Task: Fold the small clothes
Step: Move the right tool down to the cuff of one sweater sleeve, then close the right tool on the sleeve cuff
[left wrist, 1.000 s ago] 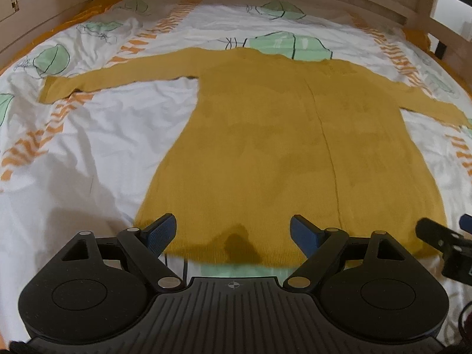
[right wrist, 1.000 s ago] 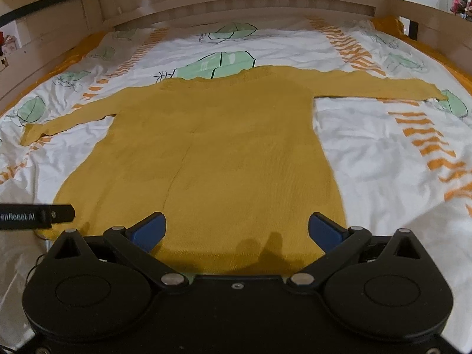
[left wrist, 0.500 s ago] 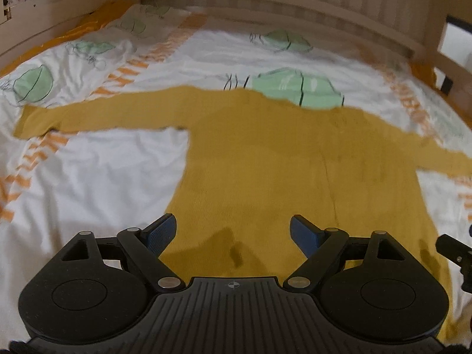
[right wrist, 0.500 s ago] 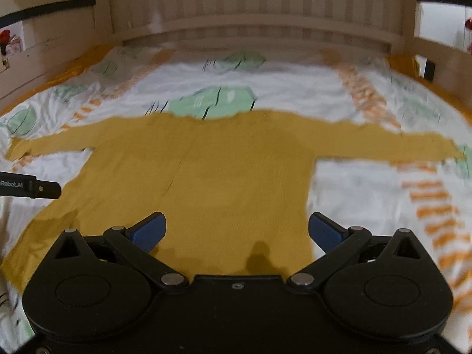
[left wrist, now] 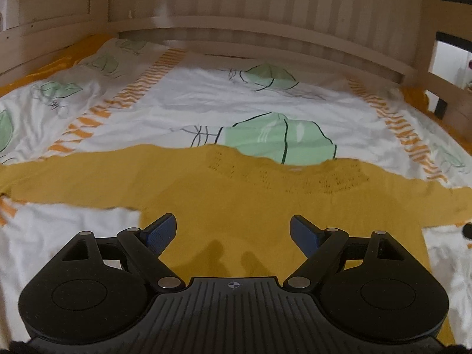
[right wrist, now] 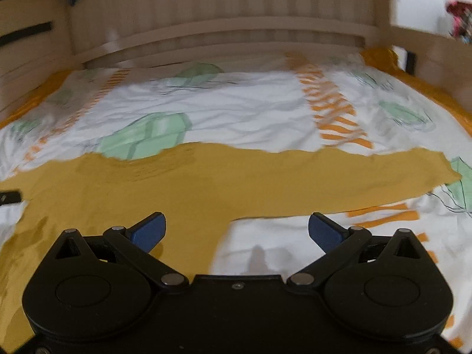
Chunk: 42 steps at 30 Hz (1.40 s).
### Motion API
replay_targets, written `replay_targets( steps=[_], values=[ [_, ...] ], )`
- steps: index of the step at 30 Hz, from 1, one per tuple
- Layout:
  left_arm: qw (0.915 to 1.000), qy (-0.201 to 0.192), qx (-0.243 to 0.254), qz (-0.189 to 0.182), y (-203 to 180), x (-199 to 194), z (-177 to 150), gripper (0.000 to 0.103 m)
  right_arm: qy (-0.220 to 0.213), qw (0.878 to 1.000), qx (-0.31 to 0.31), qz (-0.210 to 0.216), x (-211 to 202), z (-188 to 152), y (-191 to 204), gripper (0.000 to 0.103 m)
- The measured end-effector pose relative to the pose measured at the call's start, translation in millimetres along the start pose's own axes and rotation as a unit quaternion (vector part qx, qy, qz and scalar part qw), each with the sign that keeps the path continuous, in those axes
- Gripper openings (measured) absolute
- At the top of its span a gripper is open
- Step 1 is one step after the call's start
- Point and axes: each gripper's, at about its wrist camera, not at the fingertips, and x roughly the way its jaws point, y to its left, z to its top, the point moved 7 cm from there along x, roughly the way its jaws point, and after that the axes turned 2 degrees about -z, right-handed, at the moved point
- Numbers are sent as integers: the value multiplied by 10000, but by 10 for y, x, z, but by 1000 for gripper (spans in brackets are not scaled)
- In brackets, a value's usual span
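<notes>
Both claws are standing wide and holding nothing: your left gripper [left wrist: 233, 230] is hovering over the chest of the mustard sweater [left wrist: 236, 203], and your right gripper [right wrist: 236, 230] is hanging above that garment's right armpit, where knit gives way to bare bedcover [right wrist: 230, 112]. You are working over a sweater that is lying flat and face up across the middle of the bed, neckline toward the wooden headboard [left wrist: 265, 6], one sleeve [left wrist: 59, 180] reaching toward the bed's left edge and the other sleeve [right wrist: 368, 177] toward its right edge. Nothing is folded yet, so you are probably lining up for the first sleeve fold. To do it well, you are likely wanting to bring each claw down near a cuff or shoulder seam, pinching only the top layers, then carrying the sleeve inward low and level so the body is not dragging or bunching on the soft cover.
</notes>
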Motion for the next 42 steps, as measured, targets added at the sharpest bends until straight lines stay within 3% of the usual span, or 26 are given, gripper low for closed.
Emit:
replay_targets(
  steps=[3,12,18,22,27,29,33,35,38,42],
  values=[
    [9999,-44,94,47,-49,154,67,84,-10,9992,404,-76,131,133,-398,102],
    [9998,51,15,183,-24,661,71,84,-59,9868,1382,-842,415,303,-1536,102],
    [9999,1,-133,-40,-60,882,-43,84,-71,9792,1611,-1235,521,324,-2051,102],
    [9995,246,-20,184,-89,1084,-187,84,-124,9748,1781,-1335,558,400,-2327,102],
    [9983,144,371,419,-173,1126,-262,90,-93,9669,2128,-1403,642,467,-2644,102],
    [9985,135,358,401,-164,1135,-274,91,-81,9632,2251,-1469,685,469,-2756,93],
    [9991,129,266,314,-141,1149,-287,95,-10,9528,2515,-1699,756,418,-2976,88],
    [9989,122,307,343,-159,1153,-293,95,27,9472,2674,-1769,773,360,-3062,79],
    [9985,128,361,385,-181,1172,-294,96,64,9371,3065,-1670,823,247,-3167,67],
    [9987,121,344,368,-175,1176,-301,96,-1,9300,3348,-1518,917,162,-3216,57]
  ],
)
